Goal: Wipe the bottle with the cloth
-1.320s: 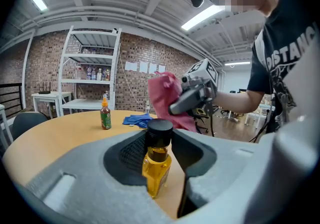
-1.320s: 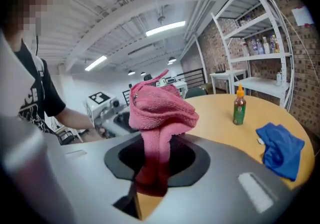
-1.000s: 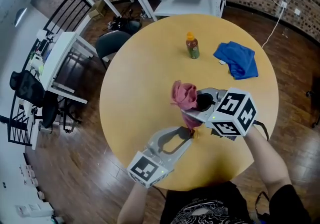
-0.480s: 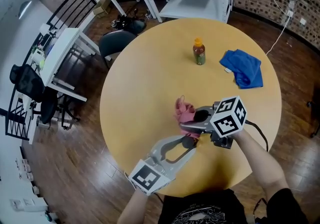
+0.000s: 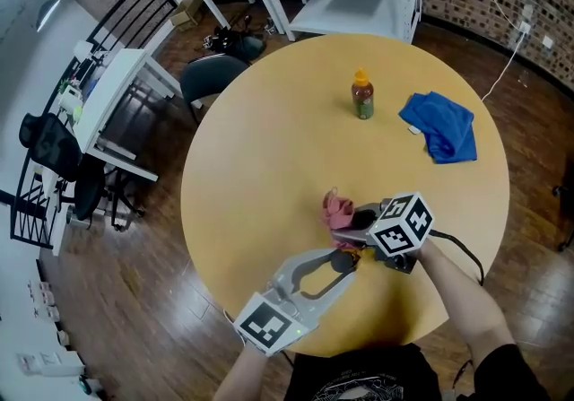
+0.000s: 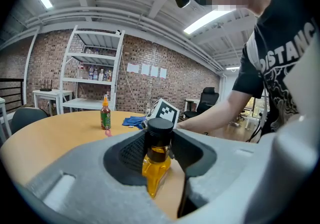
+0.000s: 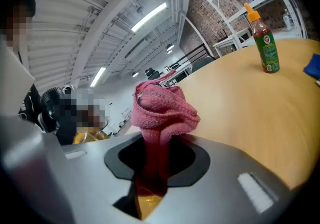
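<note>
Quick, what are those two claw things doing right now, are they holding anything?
Left gripper: closed on the small amber bottle with a black cap.
Right gripper: closed on the pink cloth.

The right tongs pinch a bunched pink cloth; beyond, a green-labelled sauce bottle stands upright on the table.
</note>
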The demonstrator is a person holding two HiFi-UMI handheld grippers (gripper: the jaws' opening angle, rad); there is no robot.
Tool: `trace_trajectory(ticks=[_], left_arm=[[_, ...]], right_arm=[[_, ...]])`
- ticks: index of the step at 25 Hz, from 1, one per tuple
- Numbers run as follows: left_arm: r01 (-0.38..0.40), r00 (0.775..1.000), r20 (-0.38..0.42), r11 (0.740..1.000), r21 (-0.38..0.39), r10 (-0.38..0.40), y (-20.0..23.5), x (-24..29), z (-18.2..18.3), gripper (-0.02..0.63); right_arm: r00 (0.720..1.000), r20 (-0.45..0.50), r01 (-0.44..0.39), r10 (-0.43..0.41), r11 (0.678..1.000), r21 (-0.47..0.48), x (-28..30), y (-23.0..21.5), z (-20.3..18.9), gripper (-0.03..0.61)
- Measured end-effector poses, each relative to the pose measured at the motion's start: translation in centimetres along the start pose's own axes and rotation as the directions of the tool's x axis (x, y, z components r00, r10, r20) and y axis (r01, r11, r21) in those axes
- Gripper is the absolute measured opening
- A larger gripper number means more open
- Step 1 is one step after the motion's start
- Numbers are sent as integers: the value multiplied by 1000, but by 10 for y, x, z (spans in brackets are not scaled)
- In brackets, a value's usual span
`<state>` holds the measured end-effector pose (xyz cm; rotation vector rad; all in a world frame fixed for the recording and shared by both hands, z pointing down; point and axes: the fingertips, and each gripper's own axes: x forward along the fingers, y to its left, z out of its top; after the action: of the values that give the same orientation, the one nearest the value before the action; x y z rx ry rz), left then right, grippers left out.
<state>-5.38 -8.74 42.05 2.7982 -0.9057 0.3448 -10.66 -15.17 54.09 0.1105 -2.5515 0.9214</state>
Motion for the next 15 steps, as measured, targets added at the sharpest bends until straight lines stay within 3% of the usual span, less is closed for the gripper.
trace_trajectory(ticks=[6,12,15], left_arm=[[-4,1000,-15,1000,-13,3,-3,0,-2,153],[-10,1000,-26,1000,3,10,-4,6,-7,153],[-25,999,-37,1000,11,25,-7,10,-7,153]], right_arm=[[998,-45,50,-53,996,-75,7,-11,-20,100],[983,-89,140,-158,974,-178,6,-29,-35,101],[983,-91,142,-161,972,-189,-1,-29,-32,101]])
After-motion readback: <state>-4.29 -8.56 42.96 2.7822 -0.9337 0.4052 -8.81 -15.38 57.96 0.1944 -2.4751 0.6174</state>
